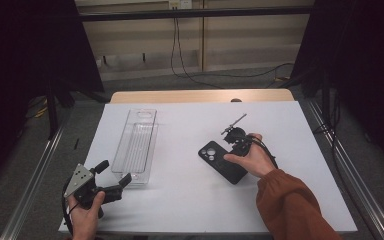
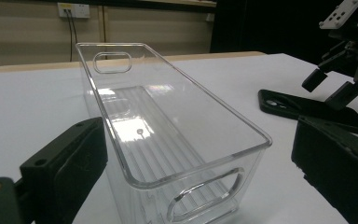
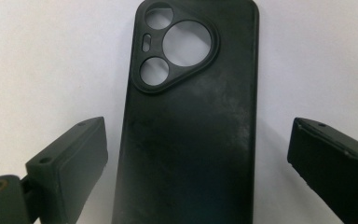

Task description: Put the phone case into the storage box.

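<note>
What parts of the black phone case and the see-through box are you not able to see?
- Phone case, right gripper view: its lower end is cut off by the bottom edge.
- Phone case, high view: the person's right hand covers one side.
- Clear box, left gripper view: its near bottom corner is cut off by the frame; a black jaw hides its lower left wall.
</note>
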The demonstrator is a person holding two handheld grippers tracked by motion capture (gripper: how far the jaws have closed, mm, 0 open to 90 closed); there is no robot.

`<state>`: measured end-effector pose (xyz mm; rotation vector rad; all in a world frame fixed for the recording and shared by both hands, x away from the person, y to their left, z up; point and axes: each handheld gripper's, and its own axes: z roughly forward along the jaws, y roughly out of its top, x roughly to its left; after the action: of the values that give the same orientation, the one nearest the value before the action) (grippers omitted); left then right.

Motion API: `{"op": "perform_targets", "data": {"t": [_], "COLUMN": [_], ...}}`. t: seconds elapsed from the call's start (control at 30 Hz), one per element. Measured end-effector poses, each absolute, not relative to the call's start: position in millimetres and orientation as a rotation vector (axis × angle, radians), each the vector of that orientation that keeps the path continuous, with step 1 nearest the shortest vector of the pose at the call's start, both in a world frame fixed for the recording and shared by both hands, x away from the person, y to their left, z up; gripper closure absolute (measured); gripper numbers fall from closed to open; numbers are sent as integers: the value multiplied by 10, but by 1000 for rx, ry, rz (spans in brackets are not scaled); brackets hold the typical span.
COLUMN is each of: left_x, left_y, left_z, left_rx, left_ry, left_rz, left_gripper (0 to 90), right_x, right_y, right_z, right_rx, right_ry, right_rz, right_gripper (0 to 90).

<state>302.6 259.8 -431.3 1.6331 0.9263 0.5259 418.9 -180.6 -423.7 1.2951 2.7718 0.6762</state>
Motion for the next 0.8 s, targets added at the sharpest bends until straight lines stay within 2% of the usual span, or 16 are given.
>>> {"op": "perform_targets", "data": {"t": [0.5, 0.57, 0.8], "left_x": [3026, 3024, 3021], "left_y": [2597, 2599, 2600], "left_z": [-4312, -4312, -4313], "left_rx": [1639, 1638, 1631], "left_ry": [923, 922, 925], "left_rz": [531, 529, 525], "left_gripper": [35, 35, 34], "right_x": [4225, 4227, 4208], "right_y": [-1626, -1603, -1565], "right_z": [-4378, -4409, -4435], "right_rx": [1240, 1222, 1192], "right_ry": [2812, 2808, 2787], "right_rz": [539, 522, 495], "right_gripper": [63, 37, 43]}}
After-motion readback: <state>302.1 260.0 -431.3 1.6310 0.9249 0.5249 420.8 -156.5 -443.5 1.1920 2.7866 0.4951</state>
